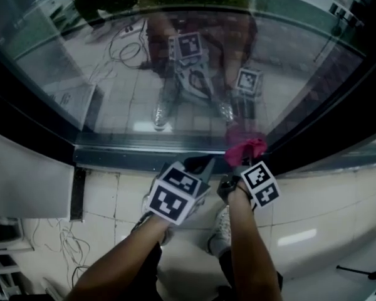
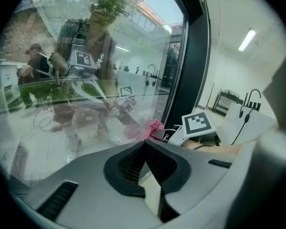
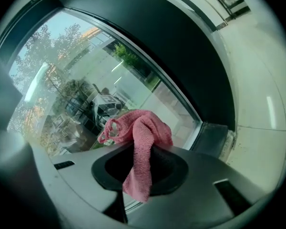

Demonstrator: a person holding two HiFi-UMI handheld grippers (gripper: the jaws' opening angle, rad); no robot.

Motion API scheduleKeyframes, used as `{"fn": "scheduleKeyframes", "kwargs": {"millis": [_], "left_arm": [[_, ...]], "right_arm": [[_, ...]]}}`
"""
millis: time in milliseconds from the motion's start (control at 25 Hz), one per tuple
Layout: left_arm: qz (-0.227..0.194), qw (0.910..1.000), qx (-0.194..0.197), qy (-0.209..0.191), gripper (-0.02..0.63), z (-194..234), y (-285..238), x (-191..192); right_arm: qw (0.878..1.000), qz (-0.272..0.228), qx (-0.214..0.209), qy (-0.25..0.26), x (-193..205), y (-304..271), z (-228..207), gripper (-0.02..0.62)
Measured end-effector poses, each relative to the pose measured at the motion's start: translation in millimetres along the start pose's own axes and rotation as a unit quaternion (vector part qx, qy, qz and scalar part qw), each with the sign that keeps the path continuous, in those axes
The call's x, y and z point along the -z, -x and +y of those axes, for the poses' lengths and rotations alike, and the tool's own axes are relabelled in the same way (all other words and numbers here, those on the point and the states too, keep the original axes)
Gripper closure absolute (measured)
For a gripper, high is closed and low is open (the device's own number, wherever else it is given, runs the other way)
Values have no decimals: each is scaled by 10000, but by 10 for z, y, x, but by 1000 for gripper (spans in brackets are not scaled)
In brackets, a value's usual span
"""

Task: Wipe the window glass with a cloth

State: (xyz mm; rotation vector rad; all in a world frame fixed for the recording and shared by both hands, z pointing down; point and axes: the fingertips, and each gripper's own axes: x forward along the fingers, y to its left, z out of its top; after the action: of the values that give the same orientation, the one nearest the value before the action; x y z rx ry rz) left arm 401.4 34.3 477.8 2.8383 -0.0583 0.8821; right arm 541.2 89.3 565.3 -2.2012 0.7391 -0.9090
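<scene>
One pink cloth [image 3: 138,125] was clamped in the right hand-held gripper [image 3: 138,151] at the window glass [image 1: 175,74]; the left hand-held gripper [image 2: 145,144] was closed, empty.

Pink cloth bunching at the bottom edge of the window glass

The pink cloth [image 1: 245,149], coarse and open-woven, is sitting crumpled at lower centre-right of the head view, right at the bottom edge of the window glass [image 1: 288,74], which is throwing back a faint pink reflection just above it. In the right gripper view, the cloth [image 3: 142,132] is rising from between the closed jaws of the right gripper [image 3: 140,171], folding over in a lump at frame centre while one loose tail is hanging downward. The glass [image 3: 81,75], a large clear pane, is filling the upper left there.
</scene>
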Motion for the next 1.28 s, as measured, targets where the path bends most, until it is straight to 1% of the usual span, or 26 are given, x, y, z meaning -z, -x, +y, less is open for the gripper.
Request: {"fn": "scheduleKeyframes", "kwargs": {"millis": [200,480,600,760,1040,1280], "left_arm": [[-217,9996,-27,-171,603,-106,225,-238],[-465,9981,-138,-392,603,-231,507,-608],[-539,9973,-133,-488,603,-296,603,-734],[-666,9959,-149,-593,604,-371,752,-912],[-937,9918,-259,-829,603,-400,1061,-1306],[-1205,9883,-264,-900,604,-502,1308,-1580]], "right_arm": [[9992,-12,-168,358,-214,189,313,531],[9969,-225,-571,491,-564,483,861,531],[9943,-331,-741,690,-721,609,1114,531],[9910,-444,-988,786,-946,787,1442,531],[9848,-656,-1250,1014,-1312,1044,1982,531],[9792,-800,-1488,1127,-1602,1279,2393,531]]}}
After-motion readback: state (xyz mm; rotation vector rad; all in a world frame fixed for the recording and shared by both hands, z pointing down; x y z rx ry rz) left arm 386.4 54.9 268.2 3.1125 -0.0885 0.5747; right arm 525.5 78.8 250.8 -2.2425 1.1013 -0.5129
